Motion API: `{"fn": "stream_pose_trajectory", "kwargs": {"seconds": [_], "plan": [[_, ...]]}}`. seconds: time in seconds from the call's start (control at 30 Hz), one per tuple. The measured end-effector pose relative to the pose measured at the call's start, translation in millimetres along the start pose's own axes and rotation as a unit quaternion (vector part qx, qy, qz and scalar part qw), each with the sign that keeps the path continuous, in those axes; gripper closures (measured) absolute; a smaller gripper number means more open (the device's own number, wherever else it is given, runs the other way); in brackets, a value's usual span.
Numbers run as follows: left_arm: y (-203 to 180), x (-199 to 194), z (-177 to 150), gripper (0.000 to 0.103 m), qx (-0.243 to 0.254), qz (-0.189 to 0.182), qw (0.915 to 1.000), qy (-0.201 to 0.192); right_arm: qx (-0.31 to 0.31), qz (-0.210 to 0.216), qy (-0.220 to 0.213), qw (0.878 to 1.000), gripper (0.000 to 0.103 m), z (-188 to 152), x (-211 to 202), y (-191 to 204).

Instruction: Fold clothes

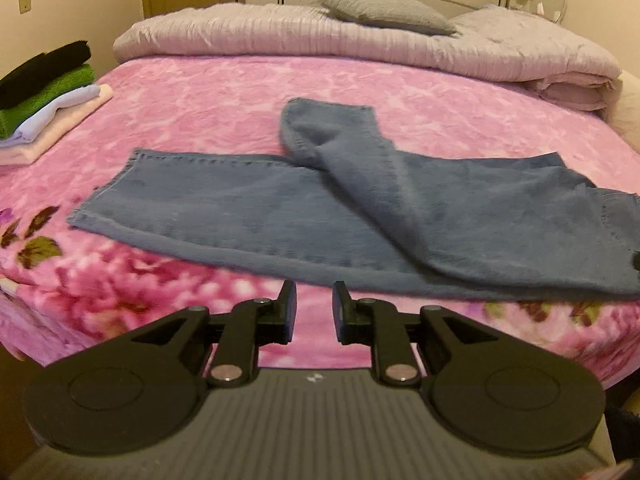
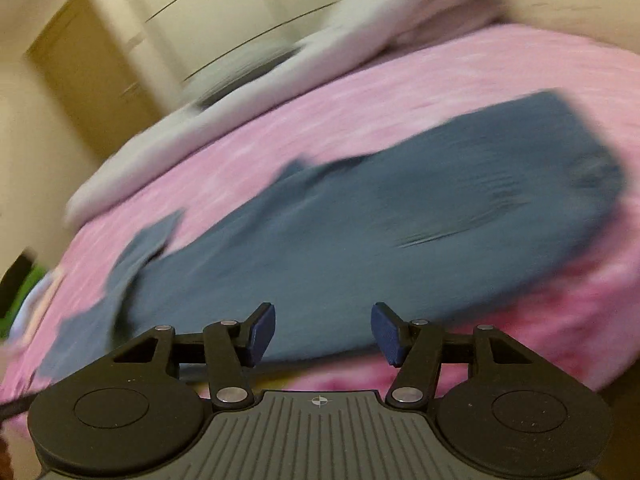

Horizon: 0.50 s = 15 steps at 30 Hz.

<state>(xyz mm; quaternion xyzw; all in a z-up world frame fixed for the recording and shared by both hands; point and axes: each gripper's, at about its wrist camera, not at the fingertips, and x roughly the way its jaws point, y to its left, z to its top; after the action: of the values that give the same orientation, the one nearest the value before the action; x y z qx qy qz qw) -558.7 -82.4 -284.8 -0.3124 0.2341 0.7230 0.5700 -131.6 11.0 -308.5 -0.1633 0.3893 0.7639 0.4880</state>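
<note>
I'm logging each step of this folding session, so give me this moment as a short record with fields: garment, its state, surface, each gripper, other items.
garment: blue jeans
state: lying flat across the bed, one leg flipped back over the other, not yet folded up
surface: pink floral blanket
left gripper: jaws apart, empty, just short of the jeans' near edge
right gripper: jaws wide apart, empty, over the jeans; view blurred
other items: stack of folded clothes at far left; rolled duvet and grey pillow at the head
</note>
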Motion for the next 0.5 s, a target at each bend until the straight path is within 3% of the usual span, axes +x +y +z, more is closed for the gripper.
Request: {"fn": "stream_pose_trajectory", "kwargs": {"seconds": [0.2,0.5], "plan": [[41,41,28,0.087,-0.011,-0.005,0.9997,0.022,-0.035,0.041,0.067,0.996,0.045,-1,68,70],[71,127,92,0.087,0.0,-0.029,0.9987,0.042,-0.057,0.055,0.08,0.994,0.045,44,156,121]]}}
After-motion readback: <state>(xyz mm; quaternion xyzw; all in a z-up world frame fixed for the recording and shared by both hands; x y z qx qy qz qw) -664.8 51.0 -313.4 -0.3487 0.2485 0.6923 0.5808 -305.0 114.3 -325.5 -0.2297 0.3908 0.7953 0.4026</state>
